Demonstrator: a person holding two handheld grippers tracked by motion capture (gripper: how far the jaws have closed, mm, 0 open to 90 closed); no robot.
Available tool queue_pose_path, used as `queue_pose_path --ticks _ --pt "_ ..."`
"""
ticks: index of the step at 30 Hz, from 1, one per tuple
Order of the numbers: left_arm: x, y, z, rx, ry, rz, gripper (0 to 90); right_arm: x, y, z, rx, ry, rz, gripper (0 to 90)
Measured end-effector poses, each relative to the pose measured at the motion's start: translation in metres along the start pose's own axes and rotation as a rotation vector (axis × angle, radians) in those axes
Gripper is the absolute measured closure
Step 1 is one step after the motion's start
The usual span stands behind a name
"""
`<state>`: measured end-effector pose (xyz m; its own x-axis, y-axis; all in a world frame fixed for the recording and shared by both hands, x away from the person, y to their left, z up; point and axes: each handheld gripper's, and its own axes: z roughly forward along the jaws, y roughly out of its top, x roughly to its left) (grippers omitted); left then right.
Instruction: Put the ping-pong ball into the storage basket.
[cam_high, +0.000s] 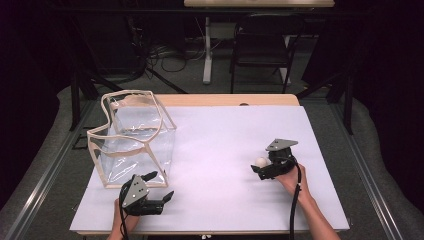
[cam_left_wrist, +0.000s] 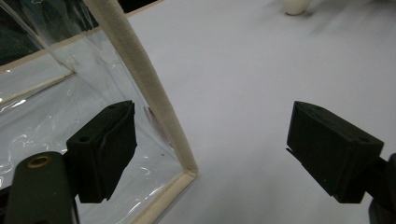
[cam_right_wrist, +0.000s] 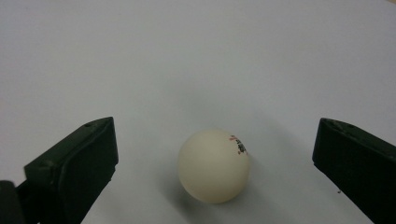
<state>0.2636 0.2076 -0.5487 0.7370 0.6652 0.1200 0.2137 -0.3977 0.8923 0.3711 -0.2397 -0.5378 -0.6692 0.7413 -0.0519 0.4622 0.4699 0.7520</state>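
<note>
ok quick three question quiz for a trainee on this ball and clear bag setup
1. True or false: the right gripper is already clamped on the white ball.
2. Which part of the clear bag stands between the left gripper's jaws? A) its cream-edged corner B) its open top rim C) its far wall
3. Fill in: the ball rests on the ____ table cover.

Key:
1. False. The jaws stand wide on either side of the ball, not touching it.
2. A. The near corner seam rises just inside one jaw.
3. white
</note>
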Motion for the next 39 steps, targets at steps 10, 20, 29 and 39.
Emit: queue_pose_path --ticks 10,20,29,39 --pt "-0.001 0.000 0.000 -0.002 -0.004 0.004 15.8 0.001 -0.005 0.005 0.025 0.013 0.005 2.6" --pt "0.000 0.000 0.000 0.004 -0.006 0.001 15.8 0.003 -0.009 0.007 0.062 -0.006 0.009 23.3" --pt "0.000 0.000 0.002 0.007 -0.009 0.001 15.8 0.003 -0.011 0.010 0.084 -0.019 0.019 40.1" --pt "0.000 0.000 0.003 0.015 -0.015 -0.002 15.8 0.002 -0.013 0.011 0.094 -0.021 0.020 50.0"
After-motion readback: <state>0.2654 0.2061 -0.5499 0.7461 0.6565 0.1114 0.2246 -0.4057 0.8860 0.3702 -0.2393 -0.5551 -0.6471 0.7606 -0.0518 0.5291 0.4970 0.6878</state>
